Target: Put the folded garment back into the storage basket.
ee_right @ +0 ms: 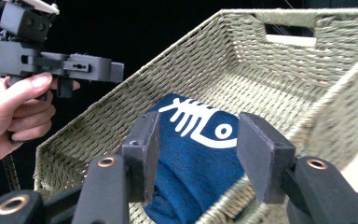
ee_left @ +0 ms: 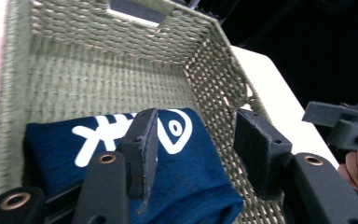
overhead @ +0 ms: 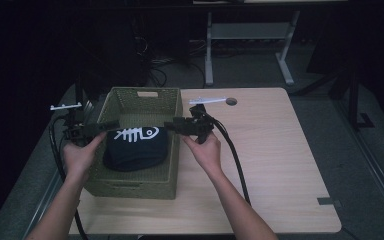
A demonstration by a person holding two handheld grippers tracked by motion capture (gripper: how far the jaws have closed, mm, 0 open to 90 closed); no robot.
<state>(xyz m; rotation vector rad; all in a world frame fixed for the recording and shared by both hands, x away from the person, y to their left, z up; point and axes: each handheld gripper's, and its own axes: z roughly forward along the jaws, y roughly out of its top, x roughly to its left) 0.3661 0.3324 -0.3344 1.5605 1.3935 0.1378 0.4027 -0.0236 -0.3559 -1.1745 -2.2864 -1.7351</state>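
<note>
- Black jaws of the left gripper (ee_left: 193,154) stand wide apart with nothing between them, hovering over the basket's left wall; no contact seen.
- Right gripper (ee_right: 196,156) likewise gaping, empty, poised over the basket's right wall, jaws aimed inward.
- Each gripper is held by a hand; the left hand (overhead: 80,155) and right hand (overhead: 205,150) sit just outside the basket walls in the high view.
- Navy folded cloth (ee_left: 186,182) with a white fish-bone print lies directly beyond and below both sets of jaws, on the floor of the basket, toward the person's end.
- Handling, as a judgement: cloth looks soft, light and limp; it will sag and may unfold if lifted from a single point. Not fragile, not slippery.
- Best hold, judged: pinch a folded edge or a thick bunched part, one gripper at each side, so the fold stays together. The edge nearest the left jaws looks thickest in the left gripper view.
- Risk, judged: jaws catching the weave or snagging the wall on the way in or out.
- Woven green-tan basket (overhead: 130,102) is stiff-sided with cut-out handles; the far half of its floor is bare beyond the cloth.
- Farther out past the fingers, the light wood table (overhead: 275,150) carries the basket at its left part.
</note>
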